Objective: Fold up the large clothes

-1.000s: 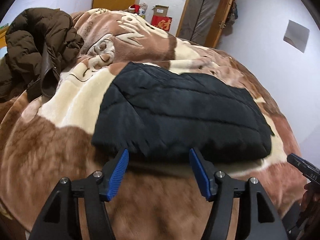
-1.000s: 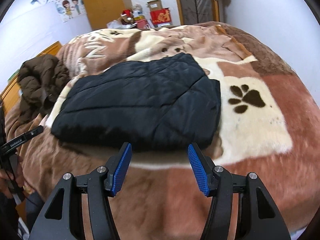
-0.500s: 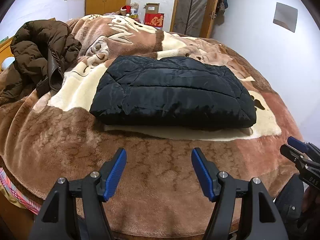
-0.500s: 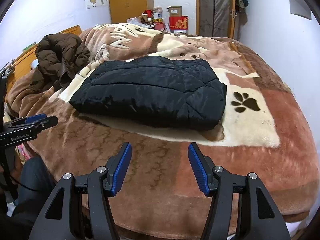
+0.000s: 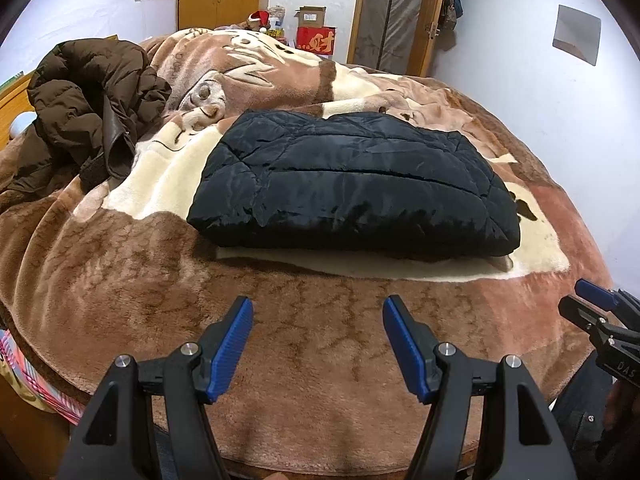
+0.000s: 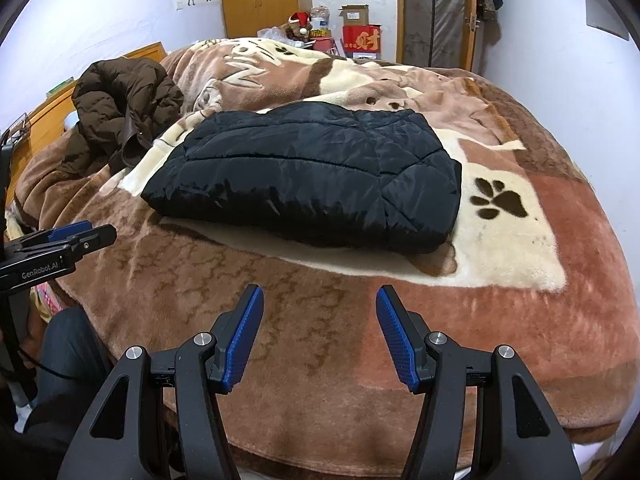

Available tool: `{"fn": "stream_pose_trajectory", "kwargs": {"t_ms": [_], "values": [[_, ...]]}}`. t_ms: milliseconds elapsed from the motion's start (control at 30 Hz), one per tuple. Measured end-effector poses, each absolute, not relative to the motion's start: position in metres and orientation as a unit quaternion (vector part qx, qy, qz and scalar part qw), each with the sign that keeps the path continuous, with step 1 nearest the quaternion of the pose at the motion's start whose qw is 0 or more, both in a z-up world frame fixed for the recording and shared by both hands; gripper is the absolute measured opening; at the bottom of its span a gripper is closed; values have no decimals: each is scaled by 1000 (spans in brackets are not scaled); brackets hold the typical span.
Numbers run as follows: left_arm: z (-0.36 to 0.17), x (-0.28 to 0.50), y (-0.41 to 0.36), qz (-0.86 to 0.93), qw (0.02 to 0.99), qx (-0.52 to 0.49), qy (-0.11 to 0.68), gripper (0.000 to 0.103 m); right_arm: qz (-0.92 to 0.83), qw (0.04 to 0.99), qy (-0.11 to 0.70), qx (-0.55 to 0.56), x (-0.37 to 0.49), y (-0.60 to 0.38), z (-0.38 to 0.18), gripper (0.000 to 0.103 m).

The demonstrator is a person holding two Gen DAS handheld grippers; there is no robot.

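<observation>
A black quilted jacket (image 5: 352, 188) (image 6: 312, 180) lies folded into a thick rectangle in the middle of the bed. My left gripper (image 5: 318, 312) hangs open over the brown blanket, well short of the jacket's near edge, with nothing between its blue pads. My right gripper (image 6: 320, 300) is open too, also back from the jacket and holding nothing. Each gripper shows in the other's view: the right one at the right edge (image 5: 600, 316), the left one at the left edge (image 6: 60, 248).
A brown puffy coat (image 5: 84, 96) (image 6: 124, 100) lies heaped at the bed's far left. A brown and cream blanket (image 5: 120, 280) with paw prints (image 6: 496, 200) covers the bed. Boxes (image 6: 362, 38), a wardrobe and a door stand at the far wall. A person's legs (image 6: 64, 360) show at lower left.
Both grippers have drawn back from the folded jacket's near edge toward the foot of the bed and then come to rest. The jacket has stayed in place.
</observation>
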State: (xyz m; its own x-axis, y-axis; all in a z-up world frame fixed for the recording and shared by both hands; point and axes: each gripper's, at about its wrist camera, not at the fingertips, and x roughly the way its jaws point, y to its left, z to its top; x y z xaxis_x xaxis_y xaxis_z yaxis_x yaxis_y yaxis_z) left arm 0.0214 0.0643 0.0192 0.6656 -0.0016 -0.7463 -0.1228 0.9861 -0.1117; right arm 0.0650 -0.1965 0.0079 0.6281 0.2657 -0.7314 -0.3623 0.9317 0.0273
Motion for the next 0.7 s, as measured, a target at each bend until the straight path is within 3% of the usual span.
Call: {"fn": "stream_pose_trajectory", "kwargs": {"t_ms": [700], "values": [[19, 20, 64, 36, 910, -74, 406, 69, 179, 898, 397, -62, 65, -196, 7, 59]]}}
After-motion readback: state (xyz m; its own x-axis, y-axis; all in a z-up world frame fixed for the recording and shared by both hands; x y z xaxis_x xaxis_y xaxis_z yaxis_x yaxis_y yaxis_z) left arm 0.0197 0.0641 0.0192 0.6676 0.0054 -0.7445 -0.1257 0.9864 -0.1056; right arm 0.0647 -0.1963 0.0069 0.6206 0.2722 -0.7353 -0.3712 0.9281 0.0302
